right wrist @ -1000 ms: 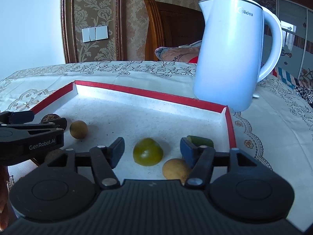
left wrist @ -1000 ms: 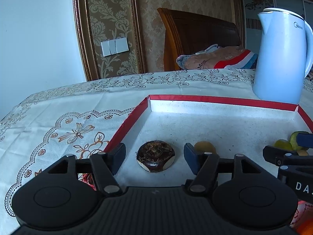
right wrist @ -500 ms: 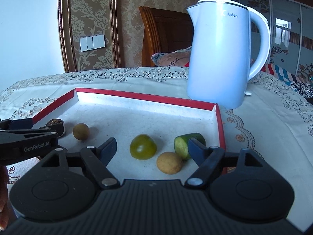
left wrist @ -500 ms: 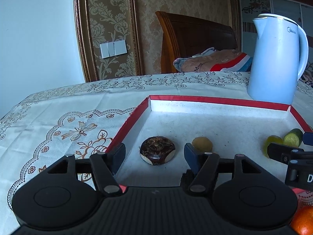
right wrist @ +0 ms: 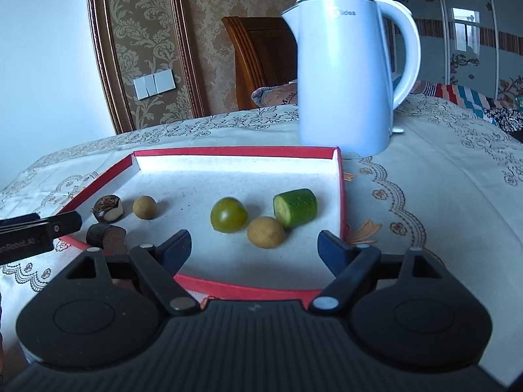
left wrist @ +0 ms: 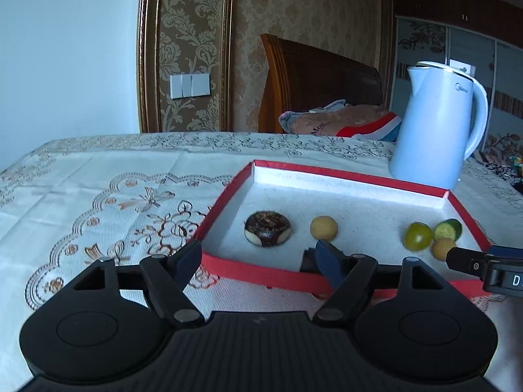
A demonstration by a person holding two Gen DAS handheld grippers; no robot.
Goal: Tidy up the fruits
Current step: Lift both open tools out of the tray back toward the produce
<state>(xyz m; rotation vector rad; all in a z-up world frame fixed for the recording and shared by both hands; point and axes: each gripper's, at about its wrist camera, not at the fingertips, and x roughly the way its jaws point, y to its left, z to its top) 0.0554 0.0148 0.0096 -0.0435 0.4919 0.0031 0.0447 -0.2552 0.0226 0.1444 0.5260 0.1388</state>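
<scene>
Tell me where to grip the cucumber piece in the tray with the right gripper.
Grip the cucumber piece across its round green sides, coming from above. It lies on its side close to the tray wall, cut face toward the tan fruit. The right gripper is opening, nothing between its fingers.

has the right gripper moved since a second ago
Yes. The right gripper has backed off: the green tomato once lay between its fingers and now lies beyond them. Jaws opening, nothing between.

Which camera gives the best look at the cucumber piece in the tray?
The right wrist view: the cucumber piece lies near and unblocked, cut face and skin both showing. The left wrist view shows it small, at the tray's far right.
</scene>
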